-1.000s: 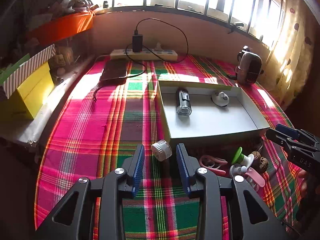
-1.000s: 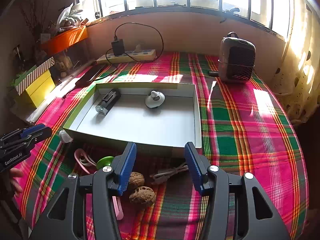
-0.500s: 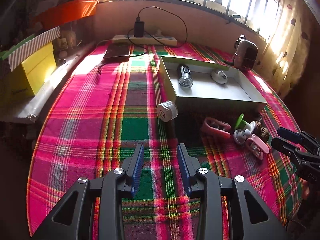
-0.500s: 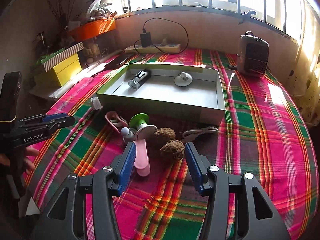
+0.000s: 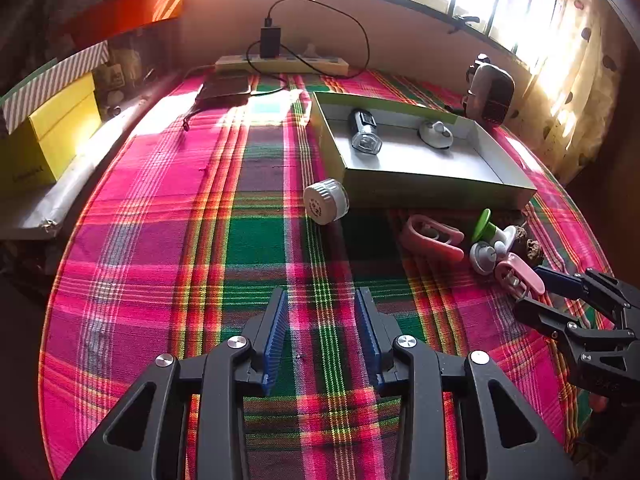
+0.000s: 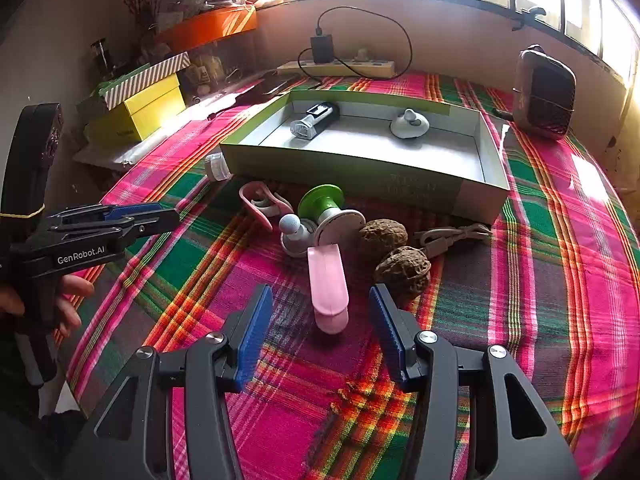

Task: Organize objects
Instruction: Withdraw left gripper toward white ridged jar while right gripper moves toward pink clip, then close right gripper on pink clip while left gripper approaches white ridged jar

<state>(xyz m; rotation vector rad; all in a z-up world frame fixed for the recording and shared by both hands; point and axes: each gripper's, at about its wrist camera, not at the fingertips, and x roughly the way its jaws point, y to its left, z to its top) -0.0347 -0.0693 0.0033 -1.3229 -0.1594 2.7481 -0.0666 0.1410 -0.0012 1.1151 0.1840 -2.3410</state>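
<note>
My right gripper (image 6: 320,294) is open, and a pink clip (image 6: 328,284) lies on the plaid cloth between its fingertips, untouched. Two walnuts (image 6: 404,272) sit just right of it, beside a beige cord (image 6: 452,236). Beyond are a white ball-headed piece (image 6: 294,232), a green-and-white piece (image 6: 324,204) and a pink loop clip (image 6: 260,202). The green-edged box (image 6: 360,176) holds a flashlight (image 6: 314,120) and a white round item (image 6: 409,124). My left gripper (image 5: 322,300) is open over bare cloth, well short of a white cap (image 5: 326,201).
A brown heater (image 6: 544,92) stands at the back right, and a power strip (image 6: 336,68) with a charger lies along the wall. A yellow box (image 6: 136,112) and an orange planter (image 6: 208,26) are on the left ledge. The round table's edge curves close on both sides.
Both grippers have drawn back from the box and dropped lower. The white cap now lies farther from my left gripper. The pink clip has come between my right gripper's fingers.
</note>
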